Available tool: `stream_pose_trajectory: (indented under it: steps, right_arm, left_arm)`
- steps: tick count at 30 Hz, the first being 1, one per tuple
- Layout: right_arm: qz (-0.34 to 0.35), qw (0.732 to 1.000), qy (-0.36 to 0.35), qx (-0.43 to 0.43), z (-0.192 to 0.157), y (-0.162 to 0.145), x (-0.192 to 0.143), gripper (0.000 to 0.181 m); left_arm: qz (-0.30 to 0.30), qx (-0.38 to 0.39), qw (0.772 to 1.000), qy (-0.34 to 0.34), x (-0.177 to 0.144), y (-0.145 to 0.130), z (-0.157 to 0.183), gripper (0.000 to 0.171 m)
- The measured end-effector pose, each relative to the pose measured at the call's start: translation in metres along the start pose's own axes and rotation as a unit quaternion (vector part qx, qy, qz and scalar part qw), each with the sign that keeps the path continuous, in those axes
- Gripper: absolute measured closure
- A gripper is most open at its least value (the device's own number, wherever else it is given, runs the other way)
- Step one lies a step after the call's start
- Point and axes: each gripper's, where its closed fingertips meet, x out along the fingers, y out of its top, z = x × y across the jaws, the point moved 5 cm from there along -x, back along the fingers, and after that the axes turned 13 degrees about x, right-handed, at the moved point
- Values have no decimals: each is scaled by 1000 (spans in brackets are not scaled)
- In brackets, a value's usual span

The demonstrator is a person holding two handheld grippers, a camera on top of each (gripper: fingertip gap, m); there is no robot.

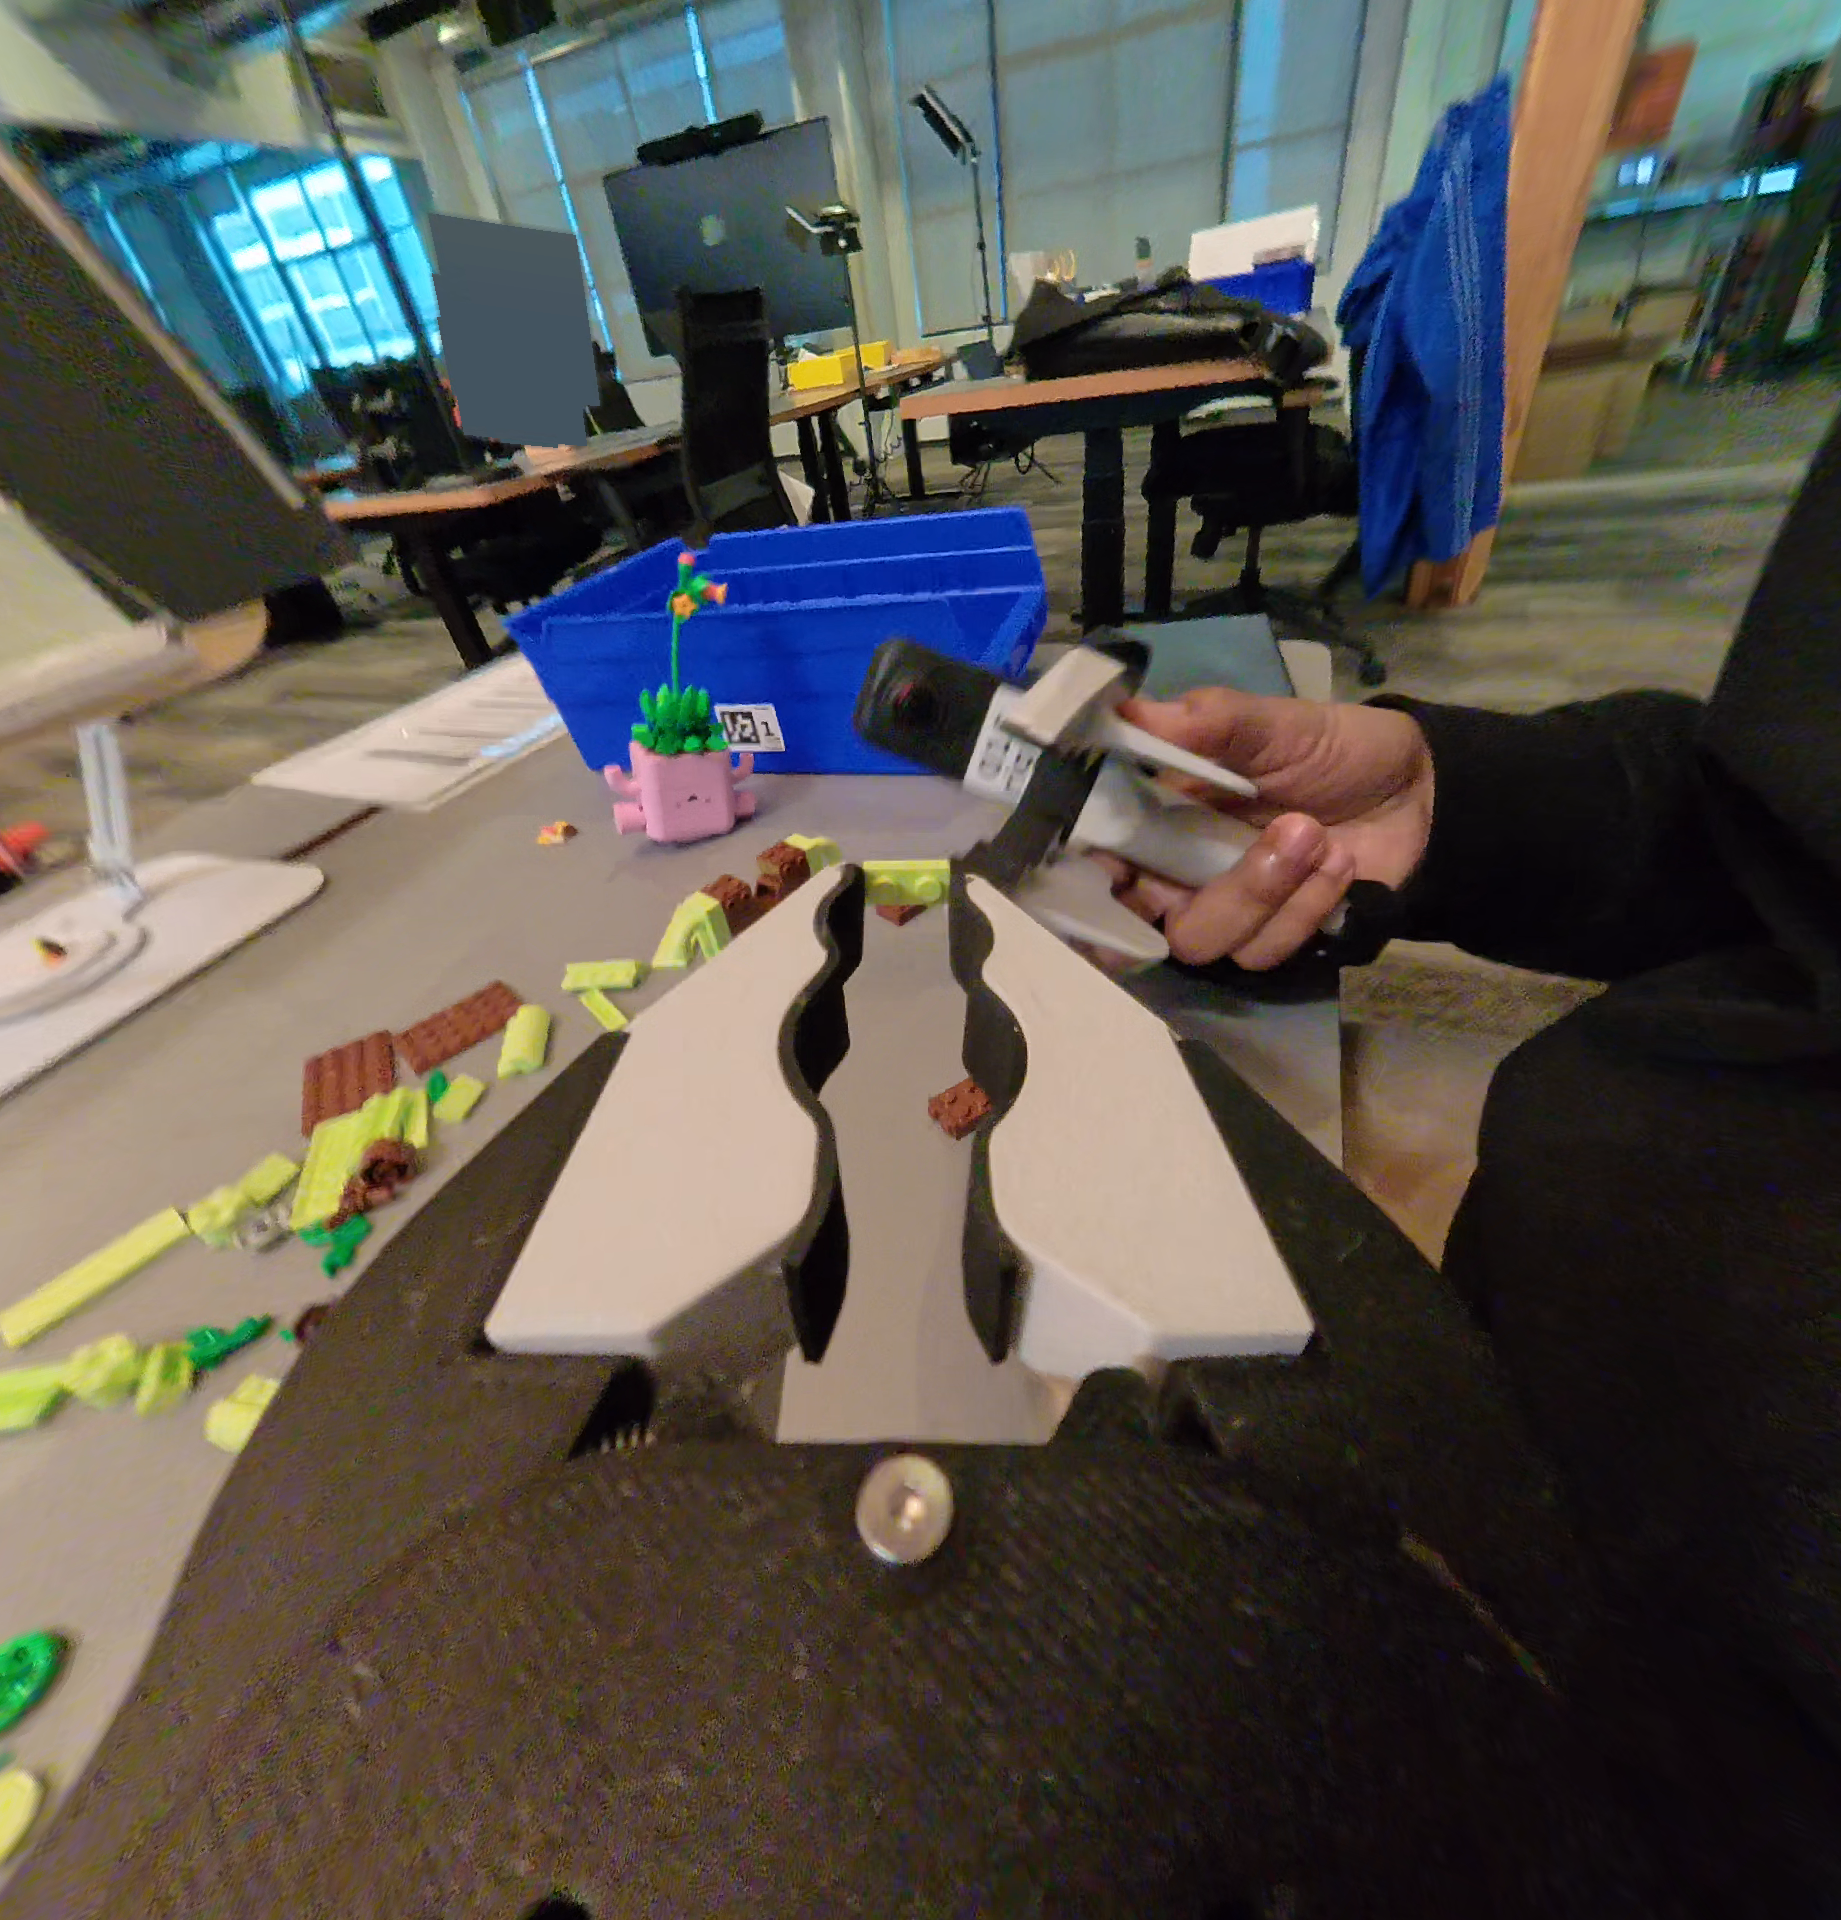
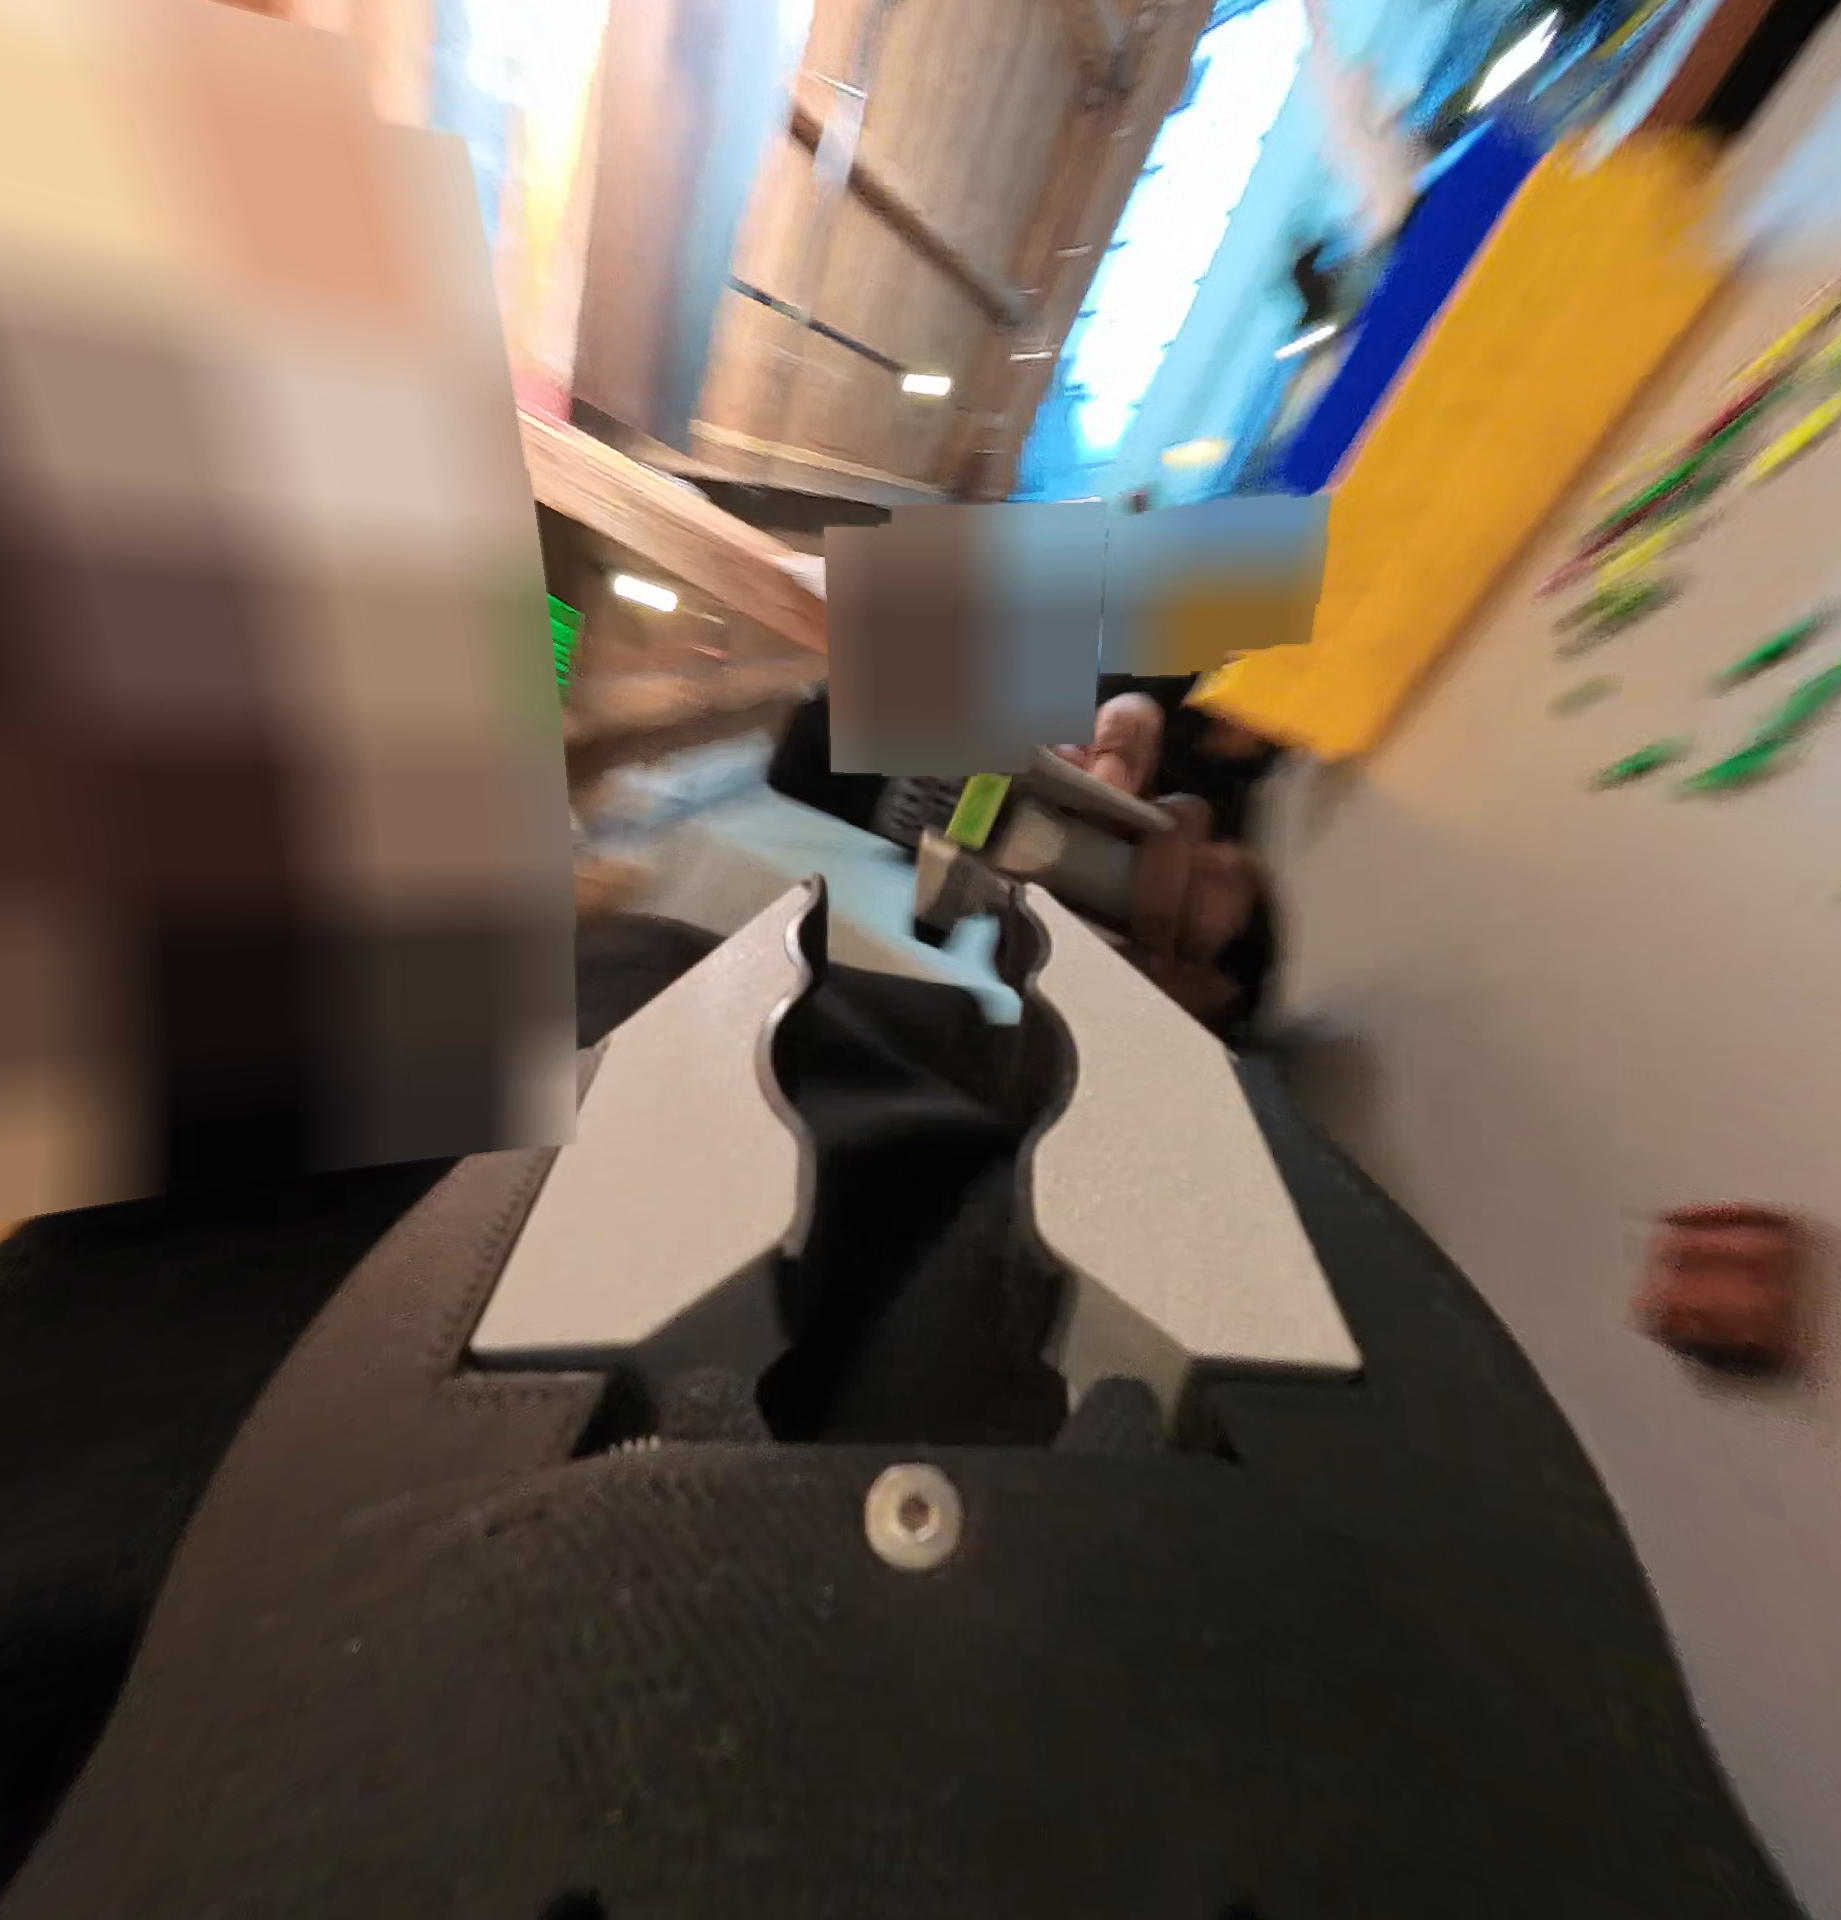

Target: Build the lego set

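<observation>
Left wrist view, left tool (image 1: 903, 894) apart over brick-strewn worktop (image 1: 459, 914), right tool (image 2: 916, 914) apart, seemingly empty, blurred.

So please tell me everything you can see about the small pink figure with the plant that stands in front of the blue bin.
The pink figure is a finished small model of plastic bricks: a pink cube-shaped pot with stubby side arms, short feet and a tiny face on its front. Spiky green leaves fill its top, and one thin green stalk rises to an orange and red flower. It stands upright on the grey table, just in front of the blue bin. Whether it touches the bin cannot be told. No gripper touches it.
</observation>
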Motion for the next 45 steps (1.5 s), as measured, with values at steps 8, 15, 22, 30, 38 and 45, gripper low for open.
stream_pose_trajectory:
  steps: [8, 15, 22, 30, 38, 45]
  right_arm:
    - [-60, 812, -464, -349, 31, 15, -54, 150]
    - [-139, 761, -528, -351, 61, 3, -42, 143]
    - [-158, 733, -523, -406, 61, 2, -36, 167]
    - [-139, 881, -257, -371, 15, -17, -11, 168]
    - [-168, 877, -268, -362, 21, -23, -10, 168]
    - [-181, 876, -274, -354, 23, -25, -10, 168]
  left_arm:
    - [-18, -175, 983, -55, -1, -30, -20, 158]
    - [-4, -251, 964, -93, 0, -41, -24, 158]
    - [20, -284, 949, -134, -1, -44, -22, 158]
    - [-14, -247, 938, -241, 7, -43, 12, 158]
    - [-33, -240, 933, -264, 13, -44, 19, 158]
    - [-43, -230, 931, -281, 14, -44, 25, 158]
